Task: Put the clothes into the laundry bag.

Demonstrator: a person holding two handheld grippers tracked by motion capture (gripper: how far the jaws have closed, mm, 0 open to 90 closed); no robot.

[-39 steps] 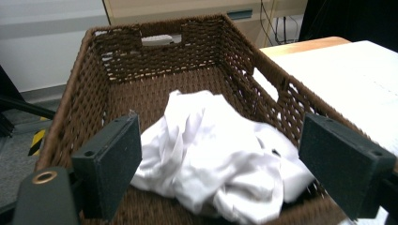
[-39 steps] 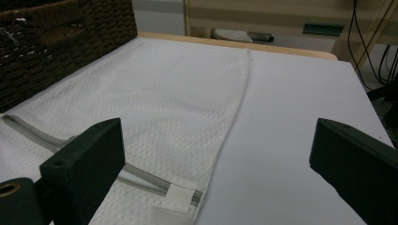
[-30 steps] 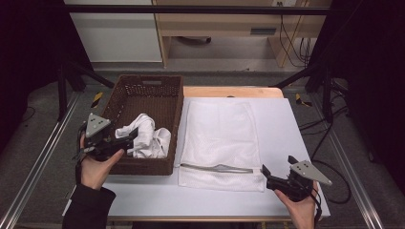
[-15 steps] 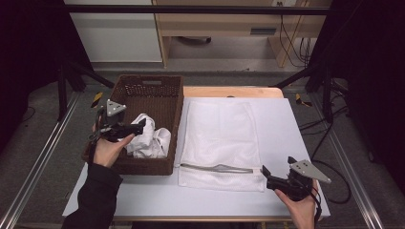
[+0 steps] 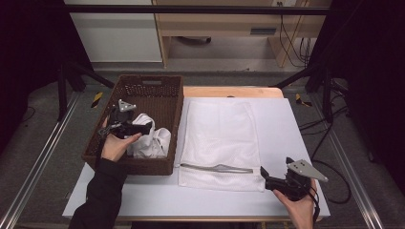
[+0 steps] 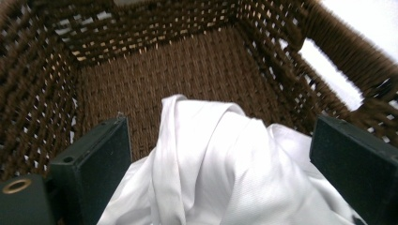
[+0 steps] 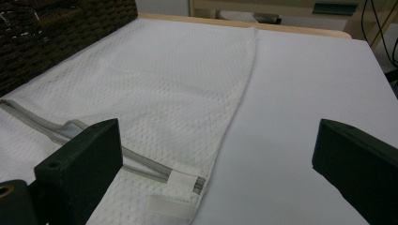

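Currently the left gripper (image 6: 220, 154) has its fingers (image 6: 94, 159) spread wide apart, one on each side of the crumpled white cloth (image 6: 225, 164); the left gripper view does not settle whether the pads touch the fabric. In the high view the left gripper (image 5: 143, 128) sits inside the brown woven basket (image 5: 165, 164), over its near half, with the white cloth (image 5: 155, 142) just to its right. The basket stands on the left part of the tabletop (image 5: 291, 129), its right wall just beside the white mesh laundry bag (image 5: 222, 133).

The right gripper (image 7: 220, 159) also has its fingers (image 7: 82, 161) wide apart and holds nothing. Its left finger stands over the bag's near right corner, above the grey zipper (image 7: 141, 161); its right finger is over bare tabletop (image 7: 305, 93). In the high view the right gripper (image 5: 265, 177) is at the near right of the tabletop, at the bag's near right corner. The mesh laundry bag (image 7: 155, 79) lies flat, zipper (image 5: 217, 168) running along its near edge.
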